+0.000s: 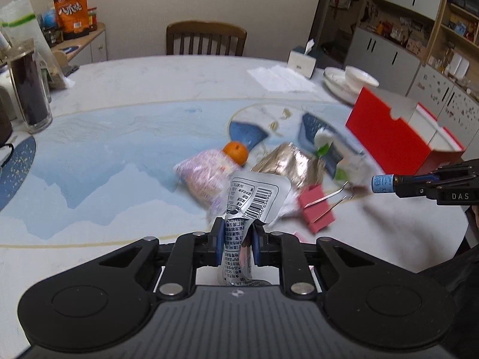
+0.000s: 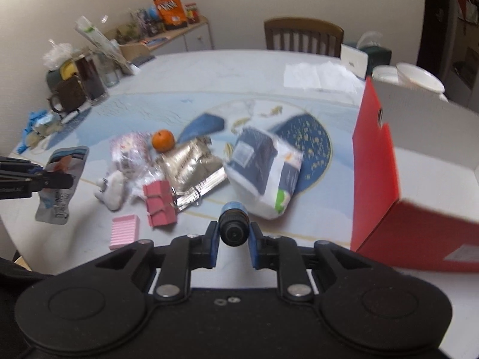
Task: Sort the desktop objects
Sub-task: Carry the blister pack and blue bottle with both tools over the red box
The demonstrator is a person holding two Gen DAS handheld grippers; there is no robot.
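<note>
the left gripper [image 1: 238, 240] sits at the lower centre of the left wrist view, its two blue pads nearly together and clenched on a silver snack pouch [image 1: 254, 200]. the pouch stands up between the pads with its barcode side facing the camera and is lifted off the table [image 1: 119, 89]. in the right wrist view the same pouch hangs at the left edge of the frame.

the right gripper [image 2: 233, 237] is at the lower centre of its own view, pads drawn in and grasping a small dark bottle [image 2: 234, 229] with a blue label, the cap pointing back at the camera.

above and between the two grippers, in mid frame, lies the pile: an orange [image 2: 163, 140], a pink-patterned bag [image 2: 128, 152], a shiny gold packet [image 2: 191, 164], a red binder clip [image 2: 158, 206], a pink pad [image 2: 124, 230] and a blue and white pack [image 2: 263, 173]. a red box [image 2: 377, 185], open at the top, fills the right side of the frame.
</note>
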